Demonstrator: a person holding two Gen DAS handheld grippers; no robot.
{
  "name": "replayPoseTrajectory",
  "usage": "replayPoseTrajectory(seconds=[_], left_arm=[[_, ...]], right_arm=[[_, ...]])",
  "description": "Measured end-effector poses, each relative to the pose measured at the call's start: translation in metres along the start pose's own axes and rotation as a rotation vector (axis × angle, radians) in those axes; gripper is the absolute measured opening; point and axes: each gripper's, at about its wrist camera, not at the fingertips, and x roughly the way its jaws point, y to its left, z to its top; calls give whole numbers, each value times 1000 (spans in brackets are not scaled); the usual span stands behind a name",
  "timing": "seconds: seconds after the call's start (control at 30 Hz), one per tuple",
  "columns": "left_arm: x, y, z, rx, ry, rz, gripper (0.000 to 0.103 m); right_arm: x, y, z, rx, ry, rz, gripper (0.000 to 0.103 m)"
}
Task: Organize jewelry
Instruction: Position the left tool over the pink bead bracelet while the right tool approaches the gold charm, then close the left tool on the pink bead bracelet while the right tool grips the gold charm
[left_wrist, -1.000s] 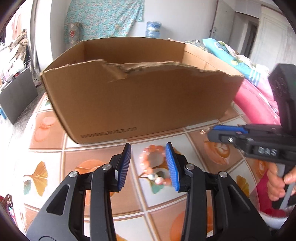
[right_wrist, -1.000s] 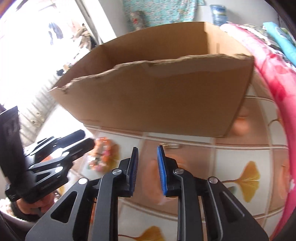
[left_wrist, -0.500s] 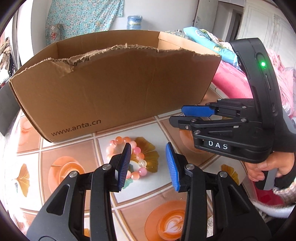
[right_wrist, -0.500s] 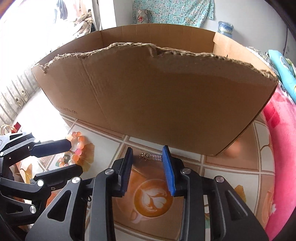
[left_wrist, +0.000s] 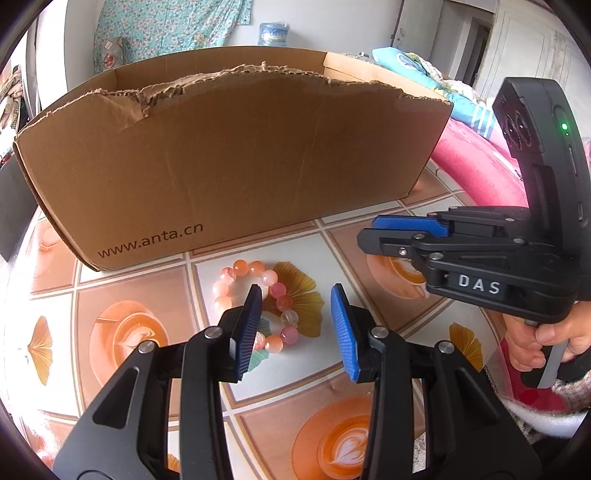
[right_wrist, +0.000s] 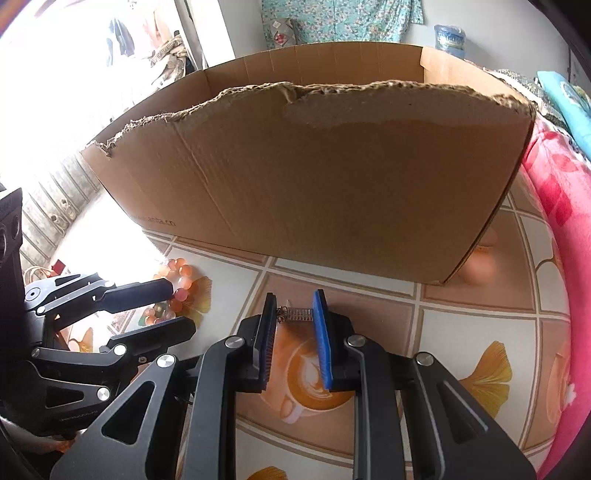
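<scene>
A pink and orange bead bracelet (left_wrist: 255, 302) lies on the patterned tablecloth in front of a torn cardboard box (left_wrist: 236, 155). My left gripper (left_wrist: 295, 317) is open just above it, its left pad over the bracelet's near side. The bracelet also shows in the right wrist view (right_wrist: 177, 291), under the left gripper's fingers (right_wrist: 140, 291). A small metal hair clip or chain piece (right_wrist: 297, 314) lies on the cloth between the tips of my right gripper (right_wrist: 295, 317), which is open and low over it. The right gripper also shows in the left wrist view (left_wrist: 373, 232).
The box (right_wrist: 317, 170) stands right behind both items, its front wall tall and ragged. A pink quilt (right_wrist: 565, 229) edges the table on the right. The tablecloth (left_wrist: 122, 332) shows coffee cups and ginkgo leaves. A water jug (left_wrist: 273, 33) stands far back.
Both grippers have come down and forward toward the table. The left now sits over the bracelet; the right has opened a little and framed the small metal piece.
</scene>
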Motion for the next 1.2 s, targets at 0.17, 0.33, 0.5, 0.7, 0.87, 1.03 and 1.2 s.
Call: replayPoseTrajectory(seconds=[0.17, 0.33, 0.5, 0.7, 0.87, 1.03, 1.2], left_arm=[[1, -1, 2, 5, 5, 8, 37], [2, -1, 5, -7, 12, 12, 37], [5, 0, 9, -15, 32, 34, 37], [8, -3, 14, -14, 60, 68, 37], [9, -6, 17, -5, 81, 107, 37], [9, -5, 19, -9, 89, 110, 37], [4, 3, 17, -50, 82, 41, 37]], right_arm=[[-7, -10, -5, 48, -2, 33, 20], [-17, -13, -14, 68, -4, 39, 20], [-14, -9, -13, 77, 6, 39, 20], [-11, -7, -14, 79, 6, 46, 20], [-8, -7, -13, 82, 6, 49, 20], [-9, -8, -14, 85, 7, 51, 20], [-7, -9, -13, 85, 9, 46, 20]])
